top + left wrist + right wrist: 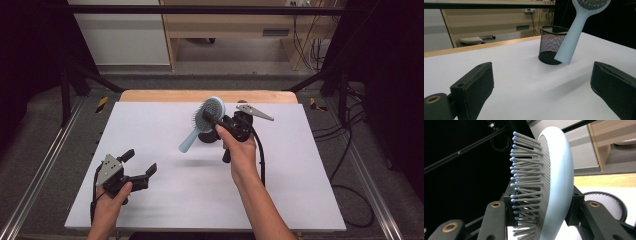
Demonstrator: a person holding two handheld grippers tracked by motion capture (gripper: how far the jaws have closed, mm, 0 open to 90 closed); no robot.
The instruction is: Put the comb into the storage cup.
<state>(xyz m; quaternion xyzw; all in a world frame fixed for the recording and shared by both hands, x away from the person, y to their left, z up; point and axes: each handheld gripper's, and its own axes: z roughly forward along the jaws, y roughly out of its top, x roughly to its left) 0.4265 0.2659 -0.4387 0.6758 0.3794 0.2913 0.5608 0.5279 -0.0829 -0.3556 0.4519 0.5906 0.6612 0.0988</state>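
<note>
Above the mesh cup, the right gripper pinches the brush by its head, handle slanting down. Well nearer the person than the cup, the left gripper hovers over the table, fingers spread and empty.

A white table with a wooden far edge carries a black mesh cup.
</note>
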